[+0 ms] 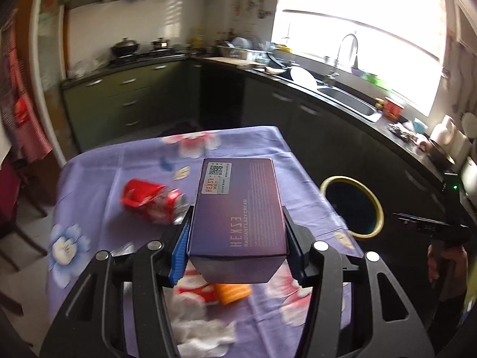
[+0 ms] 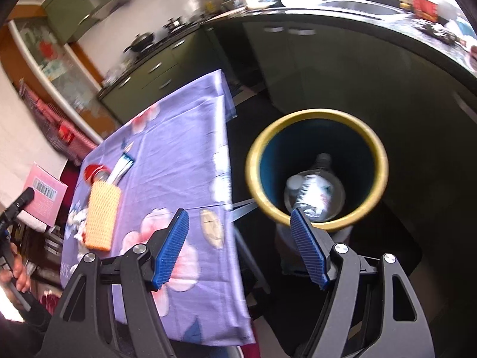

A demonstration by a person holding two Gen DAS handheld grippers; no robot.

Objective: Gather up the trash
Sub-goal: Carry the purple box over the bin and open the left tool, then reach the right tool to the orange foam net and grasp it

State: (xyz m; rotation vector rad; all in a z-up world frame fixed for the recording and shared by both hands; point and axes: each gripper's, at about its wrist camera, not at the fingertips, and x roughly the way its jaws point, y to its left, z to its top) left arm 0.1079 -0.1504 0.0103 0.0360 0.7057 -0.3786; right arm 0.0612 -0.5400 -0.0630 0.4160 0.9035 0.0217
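My left gripper [image 1: 237, 238] is shut on a purple cream box [image 1: 238, 205] and holds it above the table with the purple flowered cloth [image 1: 98, 173]. A crushed red can [image 1: 152, 200] lies on the cloth to the left of the box. An orange sponge [image 1: 234, 294] and white tissue [image 1: 199, 325] lie below the box. The yellow-rimmed bin [image 1: 353, 207] stands to the right of the table. My right gripper [image 2: 241, 238] is open and empty, above the gap between table and bin [image 2: 316, 119]. A plastic bottle [image 2: 313, 192] lies inside the bin. The sponge [image 2: 101, 216] and can [image 2: 95, 171] also show in the right wrist view.
A dark kitchen counter [image 1: 342, 95] with a sink runs along the right, behind the bin. Green cabinets [image 1: 125, 95] and a stove stand at the back. The box in my left gripper shows pink at the left edge of the right wrist view [image 2: 44, 194].
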